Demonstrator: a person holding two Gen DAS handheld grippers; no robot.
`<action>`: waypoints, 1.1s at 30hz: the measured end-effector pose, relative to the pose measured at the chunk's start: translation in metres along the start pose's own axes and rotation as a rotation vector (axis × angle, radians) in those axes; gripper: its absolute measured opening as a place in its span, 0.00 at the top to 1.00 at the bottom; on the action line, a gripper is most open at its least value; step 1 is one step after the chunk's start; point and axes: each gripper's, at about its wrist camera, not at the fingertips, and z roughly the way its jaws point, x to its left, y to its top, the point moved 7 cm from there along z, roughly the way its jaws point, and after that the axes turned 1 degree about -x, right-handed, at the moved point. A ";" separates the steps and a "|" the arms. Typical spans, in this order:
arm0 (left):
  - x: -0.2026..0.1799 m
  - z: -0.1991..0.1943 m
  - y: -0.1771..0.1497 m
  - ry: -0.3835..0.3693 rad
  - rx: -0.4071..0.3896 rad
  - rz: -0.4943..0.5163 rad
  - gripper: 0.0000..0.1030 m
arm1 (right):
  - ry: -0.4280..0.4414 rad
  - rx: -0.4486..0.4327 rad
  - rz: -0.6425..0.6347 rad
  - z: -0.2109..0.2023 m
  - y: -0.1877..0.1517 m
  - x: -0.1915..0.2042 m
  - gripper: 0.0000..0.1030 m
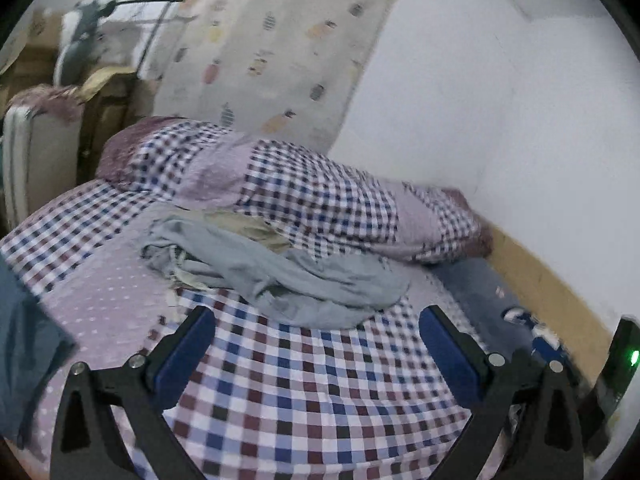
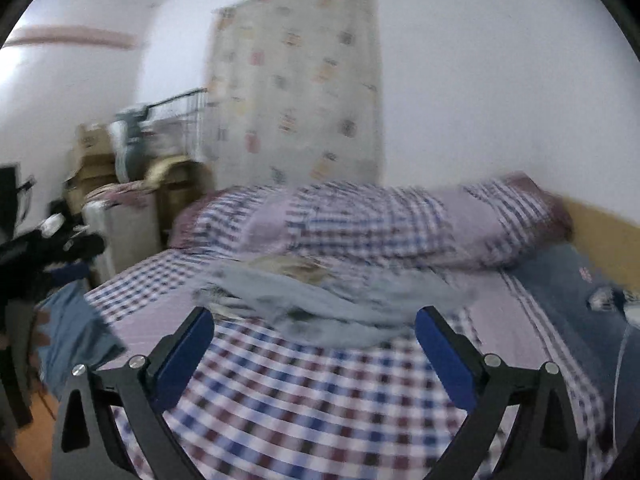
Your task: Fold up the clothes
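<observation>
My left tool [image 1: 316,332] hangs over the checked bedspread [image 1: 288,392] with its two blue-padded fingers [image 1: 186,354] spread wide and nothing between them. My right tool [image 2: 314,332] is spread just as wide over the same bed, also empty. Both point toward the crumpled pale blue garment [image 1: 280,276] that lies in a loose heap on the bed, just beyond the fingertips and not touching them. Something beige [image 1: 248,226] pokes out from under the heap on its far side; I cannot tell what it is. In the right wrist view the garment [image 2: 332,304] is blurred, but it sits in the same place, across the gap between the fingers.

Behind the heap a rolled-up quilt [image 1: 304,196] in the same check and lilac patches runs along the far side of the bed, against the white wall [image 1: 500,120]. A patterned curtain [image 1: 280,40] hangs above it. A dark blue cloth [image 1: 488,296] with a print lies on the bed to the right, near the yellow skirting. At the left edge of both views, another blue-grey fabric [image 2: 68,328] shows beside the bed.
</observation>
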 end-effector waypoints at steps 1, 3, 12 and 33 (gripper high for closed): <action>-0.012 0.014 -0.008 0.005 0.010 0.027 0.00 | -0.022 0.004 0.020 -0.001 0.001 -0.019 0.00; -0.027 0.046 -0.027 0.033 0.045 0.077 0.00 | -0.060 0.025 0.076 0.009 -0.005 -0.058 0.00; -0.035 0.187 -0.117 0.102 0.256 0.107 0.00 | -0.146 0.229 0.200 0.104 -0.080 -0.142 0.00; -0.010 0.285 -0.221 0.228 0.450 0.228 0.00 | -0.139 0.587 0.134 0.240 -0.234 -0.142 0.00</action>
